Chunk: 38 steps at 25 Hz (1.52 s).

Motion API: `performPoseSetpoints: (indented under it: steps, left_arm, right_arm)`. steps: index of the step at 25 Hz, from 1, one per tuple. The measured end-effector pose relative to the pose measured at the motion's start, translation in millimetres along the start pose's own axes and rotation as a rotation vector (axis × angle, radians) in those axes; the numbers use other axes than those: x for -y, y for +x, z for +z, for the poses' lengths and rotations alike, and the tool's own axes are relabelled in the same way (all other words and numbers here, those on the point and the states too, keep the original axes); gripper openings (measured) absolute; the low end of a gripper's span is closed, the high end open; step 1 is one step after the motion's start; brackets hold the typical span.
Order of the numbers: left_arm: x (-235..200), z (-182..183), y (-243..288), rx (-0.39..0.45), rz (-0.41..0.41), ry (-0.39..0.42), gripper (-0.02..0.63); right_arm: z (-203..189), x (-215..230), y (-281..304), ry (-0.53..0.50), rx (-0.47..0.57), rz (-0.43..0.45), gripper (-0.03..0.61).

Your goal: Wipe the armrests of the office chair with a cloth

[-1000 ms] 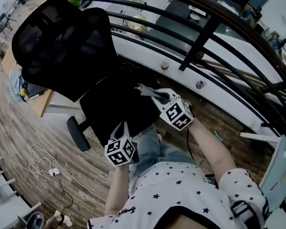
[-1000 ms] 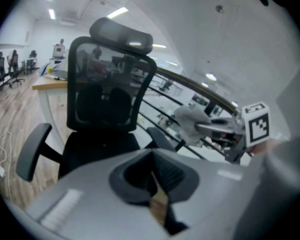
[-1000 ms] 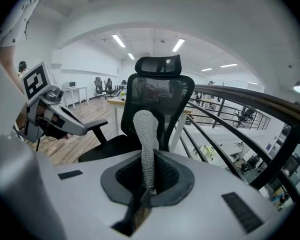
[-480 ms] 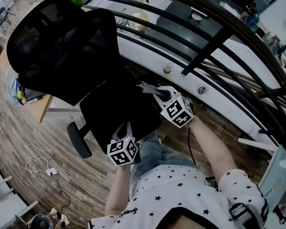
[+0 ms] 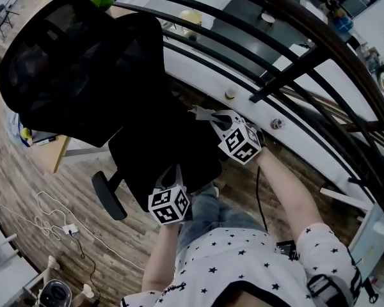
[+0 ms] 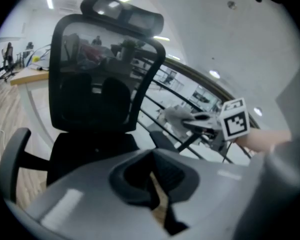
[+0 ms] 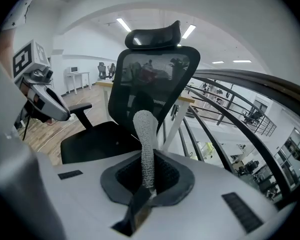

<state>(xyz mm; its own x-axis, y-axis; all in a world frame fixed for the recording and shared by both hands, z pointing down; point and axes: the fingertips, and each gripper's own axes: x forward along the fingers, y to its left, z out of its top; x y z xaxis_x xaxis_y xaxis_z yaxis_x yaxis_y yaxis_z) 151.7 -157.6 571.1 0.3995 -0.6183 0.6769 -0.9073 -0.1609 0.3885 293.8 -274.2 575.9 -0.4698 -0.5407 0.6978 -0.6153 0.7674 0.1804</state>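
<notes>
**Two grippers over the chair seat, cloth in the right one**

Both grippers hang above the black seat of the office chair, whose mesh back stands to the far left in the head view. Our right gripper has its jaws clenched on the cloth, a pale grey knitted strip. In the right gripper view the cloth rises upright from between the jaws, in front of the chair's back. It sits at the far right edge of the seat, close to the dark curved railing. We cannot tell whether it touches the chair.

Our left gripper is at the near edge of the seat. Its jaws are pressed together with nothing between them, and only a thin slit of wooden floor shows past them in the left gripper view.

One armrest juts out at the near left, well apart from the cloth. A white cable lies looped on the wooden floor to the left of the chair.
</notes>
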Motion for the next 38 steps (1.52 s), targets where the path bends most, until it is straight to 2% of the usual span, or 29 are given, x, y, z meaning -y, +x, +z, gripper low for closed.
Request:
performPoseSetpoints:
  steps: [19,31,38]
  left_arm:
    - [-20,2,42,-0.080,0.005,-0.033,0.008]
    - [-27,1,47,-0.077,0.005,-0.038,0.008]
    - [-28,-8,44,-0.083,0.010,-0.047,0.008]
  right_arm:
    - [-21,33,98,-0.144,-0.121,0.073,0.025]
    - [-54,12,121,-0.148,-0.207,0.122,0.026]
    - [-58,11,124,-0.096,-0.219,0.140,0.025]
